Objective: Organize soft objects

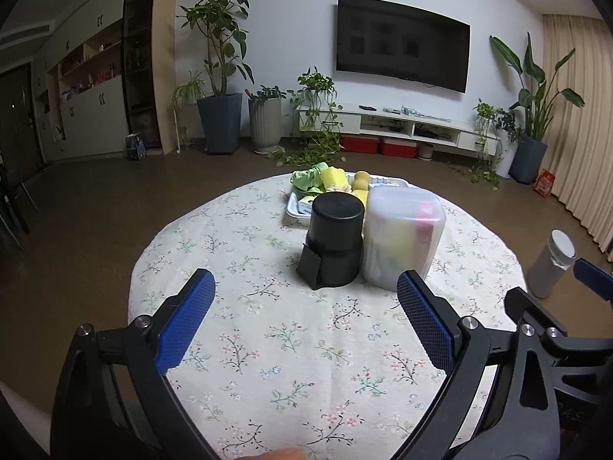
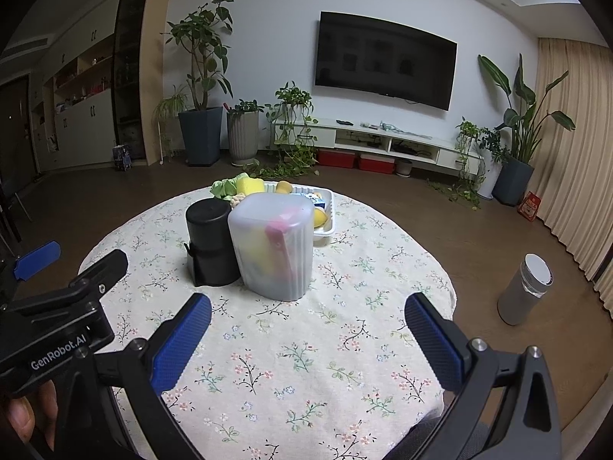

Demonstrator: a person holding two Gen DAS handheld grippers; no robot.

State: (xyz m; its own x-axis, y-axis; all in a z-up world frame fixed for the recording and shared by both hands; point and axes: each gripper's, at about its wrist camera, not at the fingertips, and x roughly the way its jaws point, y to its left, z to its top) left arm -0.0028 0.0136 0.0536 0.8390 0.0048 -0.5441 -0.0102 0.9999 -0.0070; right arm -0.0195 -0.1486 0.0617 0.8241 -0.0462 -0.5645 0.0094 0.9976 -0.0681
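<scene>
A translucent plastic container [image 1: 404, 235] stands on the round floral table with yellow and pink soft items inside; it also shows in the right wrist view [image 2: 274, 247]. A black cylinder [image 1: 334, 241] stands touching its left side [image 2: 211, 241]. Behind them a white tray [image 1: 295, 207] holds a green cloth [image 1: 308, 178], yellow sponges [image 1: 332, 178] and other small items; the tray shows in the right wrist view [image 2: 325, 230]. My left gripper [image 1: 304, 287] is open and empty, short of the containers. My right gripper [image 2: 306, 312] is open and empty, just short of the translucent container.
The floral tablecloth [image 1: 291, 345] covers the table. A grey cylindrical bin [image 2: 525, 289] stands on the floor to the right. Beyond are potted plants [image 1: 220, 76], a TV [image 1: 402, 44] and a low white cabinet [image 1: 398, 124].
</scene>
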